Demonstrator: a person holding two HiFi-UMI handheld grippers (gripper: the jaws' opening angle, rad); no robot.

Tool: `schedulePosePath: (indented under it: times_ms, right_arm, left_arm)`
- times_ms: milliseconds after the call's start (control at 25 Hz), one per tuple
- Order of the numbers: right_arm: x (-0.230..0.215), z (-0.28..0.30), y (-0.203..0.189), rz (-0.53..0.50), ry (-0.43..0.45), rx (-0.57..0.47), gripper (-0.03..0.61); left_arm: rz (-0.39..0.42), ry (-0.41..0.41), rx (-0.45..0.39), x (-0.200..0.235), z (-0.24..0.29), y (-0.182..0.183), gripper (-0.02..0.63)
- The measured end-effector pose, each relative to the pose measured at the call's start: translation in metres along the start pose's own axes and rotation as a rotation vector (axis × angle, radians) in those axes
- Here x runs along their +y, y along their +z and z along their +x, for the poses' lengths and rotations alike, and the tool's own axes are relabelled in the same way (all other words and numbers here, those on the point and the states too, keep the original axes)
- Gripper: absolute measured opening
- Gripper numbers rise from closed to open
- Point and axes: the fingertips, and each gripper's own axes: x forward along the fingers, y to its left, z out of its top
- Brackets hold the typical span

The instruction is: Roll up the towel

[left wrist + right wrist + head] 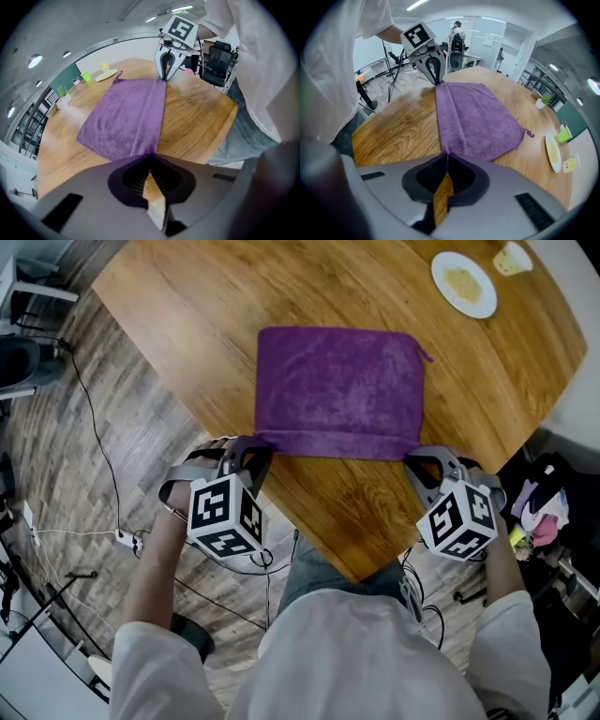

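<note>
table (178,306) | towel (337,390) near corners hid, clamped in L tongs (266,445), R tongs (411,457)

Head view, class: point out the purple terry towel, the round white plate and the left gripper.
purple terry towel (337,390), head view, middle of its flat part.
round white plate (482,302), head view, bare rim.
left gripper (262,444), head view, between its jaws, shut on the towel's near corner.

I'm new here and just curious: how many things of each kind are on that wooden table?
Purple towel: 1
White plate: 1
Green cup: 1
Small yellow object: 1
Potted plant: 1
Total: 5
</note>
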Motion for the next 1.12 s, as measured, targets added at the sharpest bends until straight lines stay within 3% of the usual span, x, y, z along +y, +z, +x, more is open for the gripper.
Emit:
schedulePosePath:
  times_ms: [440,1120]
  right_arm:
    - [0.041,-0.017,-0.004,0.051,0.098,-0.016,0.009]
    - [-0.026,-0.013,0.007,0.123,0.065,-0.047,0.011]
  left_arm:
    - [-0.072,-0.091,-0.005,-0.050,-0.018,-0.005,0.015]
    - [-0.128,-0.057,-0.008,0.020,-0.010,0.002,0.017]
